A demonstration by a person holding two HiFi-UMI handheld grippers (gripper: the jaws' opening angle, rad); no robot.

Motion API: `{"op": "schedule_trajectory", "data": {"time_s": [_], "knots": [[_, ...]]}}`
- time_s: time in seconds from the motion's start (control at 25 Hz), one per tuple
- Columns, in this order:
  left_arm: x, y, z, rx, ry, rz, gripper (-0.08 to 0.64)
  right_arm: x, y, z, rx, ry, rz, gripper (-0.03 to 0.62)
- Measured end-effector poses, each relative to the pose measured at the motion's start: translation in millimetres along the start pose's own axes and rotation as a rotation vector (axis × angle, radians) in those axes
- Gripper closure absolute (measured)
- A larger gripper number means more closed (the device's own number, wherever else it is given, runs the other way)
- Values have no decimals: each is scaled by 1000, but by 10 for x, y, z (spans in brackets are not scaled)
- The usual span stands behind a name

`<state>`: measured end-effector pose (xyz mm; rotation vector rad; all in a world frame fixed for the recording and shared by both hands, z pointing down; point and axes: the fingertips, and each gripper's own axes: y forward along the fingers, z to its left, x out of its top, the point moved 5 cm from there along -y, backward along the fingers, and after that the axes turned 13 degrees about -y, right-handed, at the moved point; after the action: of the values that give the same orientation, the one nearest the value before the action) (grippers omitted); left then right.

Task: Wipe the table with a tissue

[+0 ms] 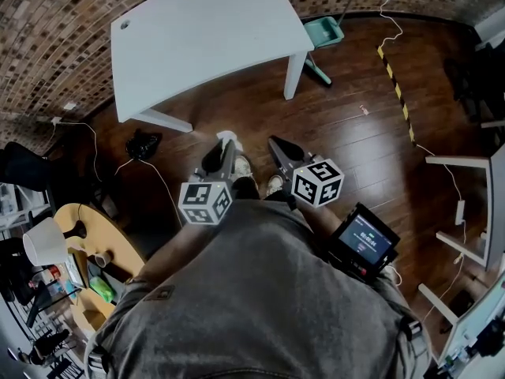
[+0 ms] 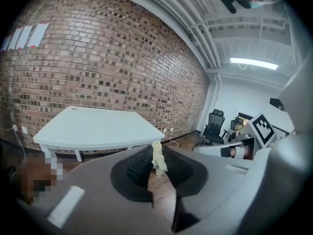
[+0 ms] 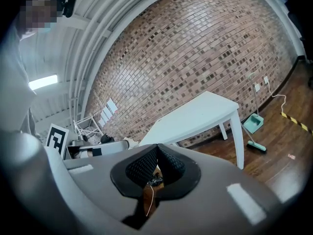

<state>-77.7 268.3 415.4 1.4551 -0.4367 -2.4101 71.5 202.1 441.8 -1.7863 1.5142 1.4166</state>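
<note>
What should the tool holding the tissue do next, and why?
Probably carry the left tool forward to the table. It is shut on the tissue, but the table stands apart, across the floor, so wiping cannot start yet.

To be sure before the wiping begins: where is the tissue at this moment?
The tissue is pinched between the jaws of the left gripper, held above the wooden floor in front of the person, apart from the white table.
</note>
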Motion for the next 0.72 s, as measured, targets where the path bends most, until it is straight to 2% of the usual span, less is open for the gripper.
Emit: {"op": "schedule_trajectory", "data": {"time_s": [0.32, 0.72], "knots": [[231, 494, 212, -43, -3, 22, 505, 166, 365, -269, -41, 4, 15, 580], [813, 1241, 668, -120, 0, 49, 505, 646, 1107, -577, -101, -14, 31, 580]]}}
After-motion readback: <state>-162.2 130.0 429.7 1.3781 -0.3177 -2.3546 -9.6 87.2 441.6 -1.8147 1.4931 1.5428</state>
